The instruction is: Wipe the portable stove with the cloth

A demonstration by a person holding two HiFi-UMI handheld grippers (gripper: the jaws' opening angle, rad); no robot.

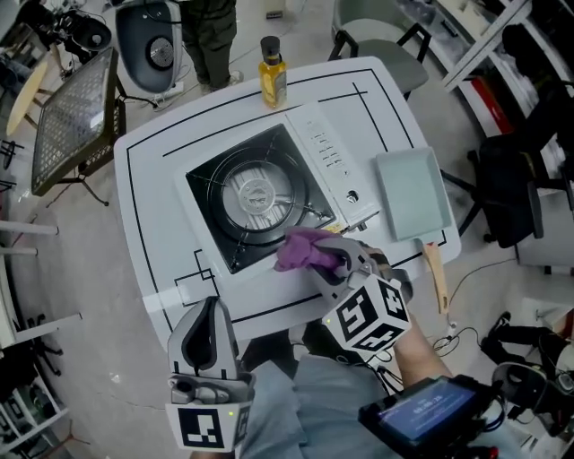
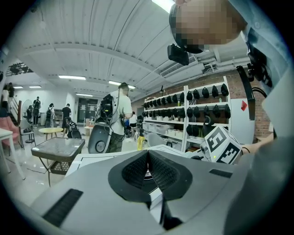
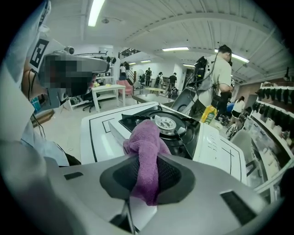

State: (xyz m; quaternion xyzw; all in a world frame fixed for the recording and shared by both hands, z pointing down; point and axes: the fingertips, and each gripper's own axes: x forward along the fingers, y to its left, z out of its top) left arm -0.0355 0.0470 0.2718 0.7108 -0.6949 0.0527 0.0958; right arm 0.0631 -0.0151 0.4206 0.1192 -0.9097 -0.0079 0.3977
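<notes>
The portable stove (image 1: pixel 327 161) lies at an angle in the middle of the white table (image 1: pixel 152 233), with a black burner top and a white control strip on its right. A purple cloth (image 1: pixel 303 248) rests on the stove's near right corner. My right gripper (image 1: pixel 335 262) is shut on it, and in the right gripper view the cloth (image 3: pixel 146 147) hangs bunched between the pads with the stove (image 3: pixel 170 123) just beyond. My left gripper (image 1: pixel 208 311) hovers at the table's near edge, left of the stove, jaws shut on nothing (image 2: pixel 148 158).
A yellow bottle (image 1: pixel 273 72) stands behind the stove. A pale green pan (image 1: pixel 413 193) with a wooden handle (image 1: pixel 436 273) lies right of it. Beyond the table are a mesh side table (image 1: pixel 72 121), a grey fan-like unit (image 1: pixel 151 40) and a standing person (image 1: pixel 211 27).
</notes>
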